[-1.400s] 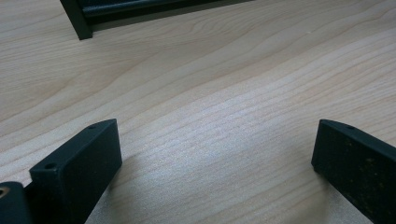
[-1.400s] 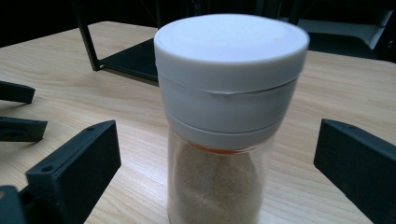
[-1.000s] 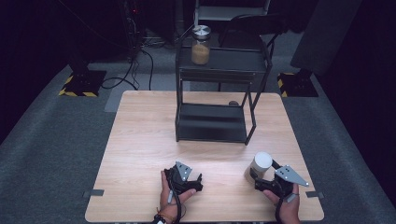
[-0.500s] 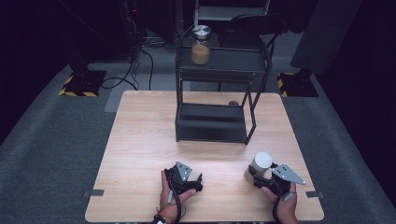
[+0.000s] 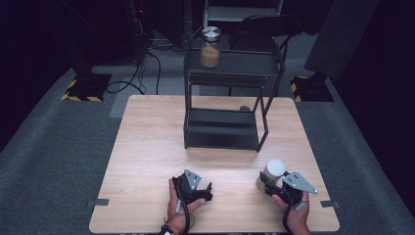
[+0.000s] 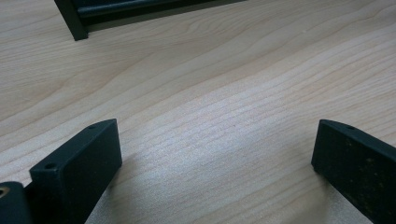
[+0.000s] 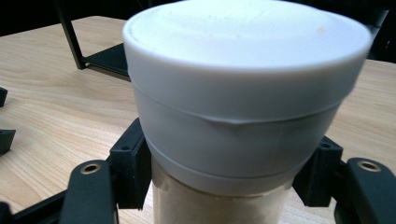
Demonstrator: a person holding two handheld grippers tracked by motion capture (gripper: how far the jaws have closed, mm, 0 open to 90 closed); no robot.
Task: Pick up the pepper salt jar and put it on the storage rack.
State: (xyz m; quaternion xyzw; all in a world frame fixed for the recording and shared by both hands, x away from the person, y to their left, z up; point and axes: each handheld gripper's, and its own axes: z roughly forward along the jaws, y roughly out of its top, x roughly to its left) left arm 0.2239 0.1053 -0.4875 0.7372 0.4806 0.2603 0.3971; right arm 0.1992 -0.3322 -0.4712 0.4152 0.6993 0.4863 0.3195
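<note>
Jaws clamp white-lidded jar (image 7: pixel 243 107) (right gripper (image 7: pixel 224 172))

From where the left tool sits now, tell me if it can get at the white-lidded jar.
Probably not usefully. The white-lidded jar sits between the right tool's jaws, which flank it below the lid. The left tool rests open on the table, with bare wood between, so the path is free but the grip spots look taken.

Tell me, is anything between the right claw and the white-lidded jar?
No. The right claw already has its jaws on either side of the white-lidded jar, just under the lid, with nothing visible between.
</note>
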